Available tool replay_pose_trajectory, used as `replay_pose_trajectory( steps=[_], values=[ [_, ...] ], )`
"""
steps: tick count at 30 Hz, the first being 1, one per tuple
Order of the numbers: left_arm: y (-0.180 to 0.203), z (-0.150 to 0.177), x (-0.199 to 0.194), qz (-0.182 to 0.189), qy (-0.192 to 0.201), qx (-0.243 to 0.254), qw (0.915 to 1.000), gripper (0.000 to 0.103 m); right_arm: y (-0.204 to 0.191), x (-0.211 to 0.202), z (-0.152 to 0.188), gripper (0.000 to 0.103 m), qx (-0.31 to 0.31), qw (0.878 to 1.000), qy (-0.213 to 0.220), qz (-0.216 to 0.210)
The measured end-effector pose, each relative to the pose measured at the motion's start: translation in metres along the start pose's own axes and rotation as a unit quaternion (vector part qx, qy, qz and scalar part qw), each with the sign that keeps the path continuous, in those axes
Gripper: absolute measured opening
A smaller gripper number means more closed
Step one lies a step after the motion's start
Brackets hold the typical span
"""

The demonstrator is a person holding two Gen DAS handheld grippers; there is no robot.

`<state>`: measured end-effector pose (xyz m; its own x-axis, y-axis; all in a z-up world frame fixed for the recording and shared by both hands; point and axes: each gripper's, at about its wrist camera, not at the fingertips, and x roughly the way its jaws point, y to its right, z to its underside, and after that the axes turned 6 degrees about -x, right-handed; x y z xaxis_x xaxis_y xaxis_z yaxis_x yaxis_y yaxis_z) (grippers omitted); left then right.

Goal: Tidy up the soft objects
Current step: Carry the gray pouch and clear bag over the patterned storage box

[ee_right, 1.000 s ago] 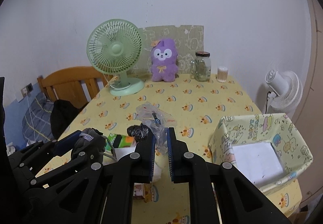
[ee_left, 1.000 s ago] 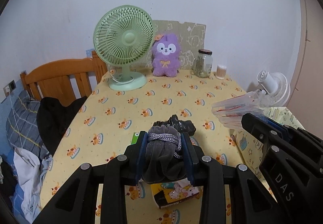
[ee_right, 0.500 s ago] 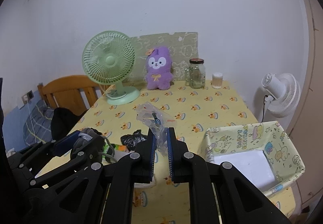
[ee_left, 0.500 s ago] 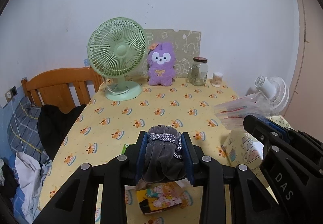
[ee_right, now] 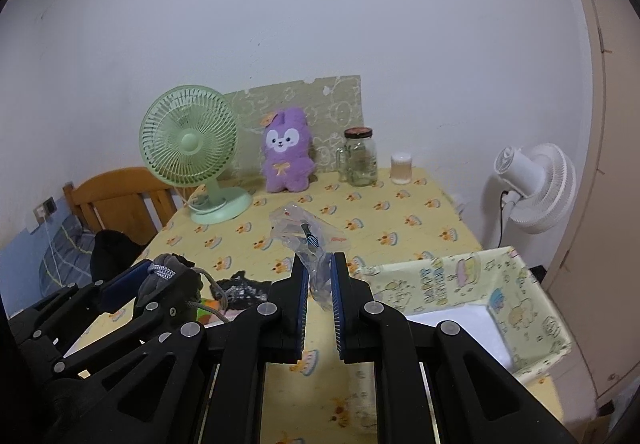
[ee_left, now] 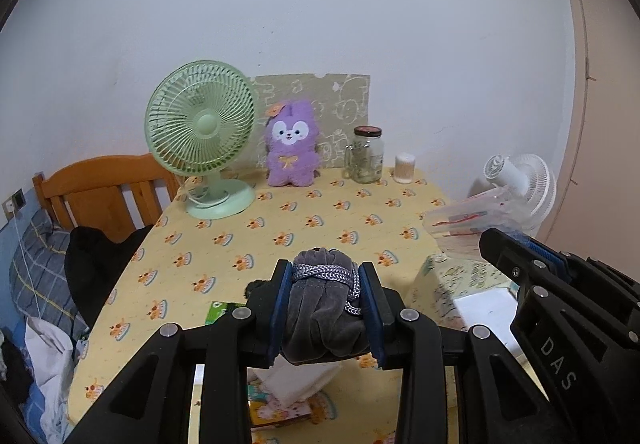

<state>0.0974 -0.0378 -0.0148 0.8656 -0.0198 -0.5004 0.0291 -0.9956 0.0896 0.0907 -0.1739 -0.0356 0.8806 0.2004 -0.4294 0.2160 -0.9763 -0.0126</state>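
Note:
My left gripper [ee_left: 325, 276] is shut on a grey velvet drawstring pouch [ee_left: 324, 312] bound with a grey braided cord, held above the table's near edge. In the right wrist view that same pouch [ee_right: 170, 280] shows at lower left. My right gripper [ee_right: 319, 268] is shut on a crumpled clear plastic bag [ee_right: 308, 240] with a small dark item inside; from the left wrist view the bag [ee_left: 468, 222] sticks up at right. A yellow printed fabric bin [ee_right: 516, 296] with a white floor sits open to the right, below both grippers. A purple plush bunny [ee_left: 291, 146] sits at the table's back.
A green desk fan [ee_left: 202, 132], a glass jar [ee_left: 365, 154] and a small white container [ee_left: 405, 168] line the back of the yellow-clothed table [ee_left: 280, 228]. A black crumpled bag [ee_right: 244, 290], a green packet [ee_left: 218, 312] and a colourful box [ee_left: 280, 410] lie below. A white fan [ee_right: 536, 186] stands right; a wooden chair [ee_left: 108, 192] stands left.
Both grippers have pulled back and risen with their loads, so the table and its items look farther off. The fabric bin has come more into the left wrist view.

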Motion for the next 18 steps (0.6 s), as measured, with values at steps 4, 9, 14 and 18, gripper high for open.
replay_pose_trajectory(
  steps=[4,9,14,18],
  values=[
    [0.013,-0.002,-0.002,0.006,0.008,0.004,0.9999,0.034,0.013,-0.007,-0.001,0.014,0.004,1.0,0.006,0.005],
    [0.028,-0.001,-0.001,0.014,0.008,0.008,0.9998,0.034,0.03,-0.012,0.001,0.014,0.01,1.0,0.01,0.014],
    [0.045,0.0,0.001,0.024,0.008,0.017,0.9995,0.034,0.046,-0.016,0.004,0.014,0.015,1.0,0.013,0.023],
    [0.058,0.001,0.005,0.034,0.007,0.024,0.9991,0.034,0.06,-0.017,0.007,0.014,0.02,0.999,0.011,0.032]
  ],
)
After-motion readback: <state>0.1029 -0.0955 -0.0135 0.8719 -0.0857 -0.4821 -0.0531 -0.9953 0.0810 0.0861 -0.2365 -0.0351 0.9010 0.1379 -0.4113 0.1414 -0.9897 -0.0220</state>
